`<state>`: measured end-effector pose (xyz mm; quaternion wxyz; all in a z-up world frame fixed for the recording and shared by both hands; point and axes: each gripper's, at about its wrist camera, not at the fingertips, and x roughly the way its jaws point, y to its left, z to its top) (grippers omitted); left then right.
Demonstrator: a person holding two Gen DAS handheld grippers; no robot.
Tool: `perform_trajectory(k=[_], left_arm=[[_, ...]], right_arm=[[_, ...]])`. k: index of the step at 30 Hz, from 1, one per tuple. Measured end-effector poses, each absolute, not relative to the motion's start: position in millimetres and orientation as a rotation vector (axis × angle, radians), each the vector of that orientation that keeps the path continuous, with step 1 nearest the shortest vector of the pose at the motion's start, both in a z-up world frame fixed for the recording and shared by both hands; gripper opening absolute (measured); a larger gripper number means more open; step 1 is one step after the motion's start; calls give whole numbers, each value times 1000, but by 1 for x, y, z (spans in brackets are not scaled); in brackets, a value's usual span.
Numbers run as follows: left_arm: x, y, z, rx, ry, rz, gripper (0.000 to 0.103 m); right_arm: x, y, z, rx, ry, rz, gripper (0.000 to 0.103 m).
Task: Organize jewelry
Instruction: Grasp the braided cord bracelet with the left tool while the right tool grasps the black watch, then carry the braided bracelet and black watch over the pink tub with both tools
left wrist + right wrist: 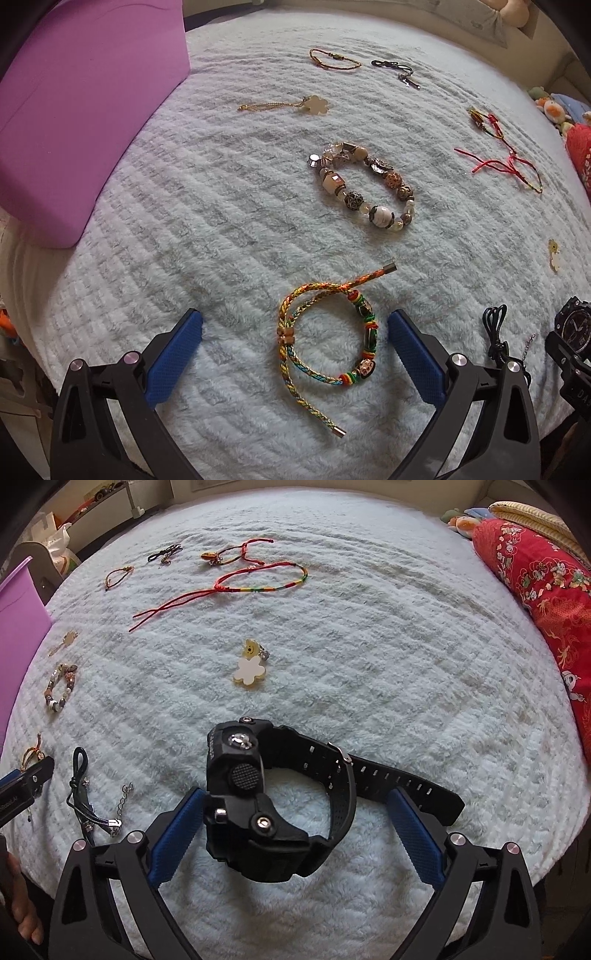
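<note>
fluffy pale-blue blanket point(229, 229) carries all the jewelry, spread well apart. the left gripper point(294, 328) hangs released, its blue pads spread wide on either side of the braided multicolour cord bracelet with green and red beads point(325, 343), which lies flat between them, untouched as far as the view shows. at twelve o'clock from it sits the chunky bracelet of cream and bronze beads point(364, 186), and at ten o'clock the purple box point(81, 110). the right gripper point(295, 808) is likewise spread open around the bulky black rubber watch point(258, 797), which stands on its side, its case touching or nearly touching the left pad while the strap tail runs off toward three o'clock. the likely trouble: pads closing on the thin cord may pinch pile instead, or catch only one loose end so the loop dangles and snags; the watch, off-centre, could twist or slip out as the pads meet its rounded case.
</note>
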<state>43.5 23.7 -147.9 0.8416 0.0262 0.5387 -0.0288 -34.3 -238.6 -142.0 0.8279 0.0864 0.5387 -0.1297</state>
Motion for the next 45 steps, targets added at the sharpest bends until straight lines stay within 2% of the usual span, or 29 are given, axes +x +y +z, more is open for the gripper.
perform_trajectory(k=[3, 4, 6, 7, 8, 9, 10, 11, 12, 22, 31, 45], left_arm=[[38, 24, -145, 56, 1120, -68, 89], [36, 23, -144, 63, 1114, -75, 86], [33, 17, -140, 85, 1097, -102, 68], [31, 13, -138, 99, 1090, -109, 63], [30, 11, -137, 109, 1082, -110, 51], [29, 10, -136, 105, 1082, -123, 38], [29, 10, -134, 101, 1078, -124, 32], [29, 12, -133, 94, 1077, -123, 20], [30, 14, -132, 82, 1079, -121, 14], [20, 25, -106, 11, 1022, -182, 12], [15, 23, -69, -4, 972, -212, 12], [28, 40, 35, -43, 833, -239, 12]], right_arm=[[-38, -240, -139, 190, 1125, -263, 92], [-39, -240, -138, 189, 1122, -262, 87], [-41, -239, -136, 195, 1115, -224, 77], [-41, -235, -135, 189, 1115, -201, 66], [-42, -231, -134, 172, 1120, -193, 62], [-41, -228, -133, 154, 1117, -197, 62], [-42, -227, -133, 153, 1114, -193, 62], [-42, -229, -133, 167, 1113, -188, 62], [-43, -231, -133, 186, 1110, -182, 62], [-51, -236, -118, 239, 1057, -155, 61], [-54, -235, -81, 247, 987, -132, 61], [1, -189, 24, 200, 844, 21, 61]])
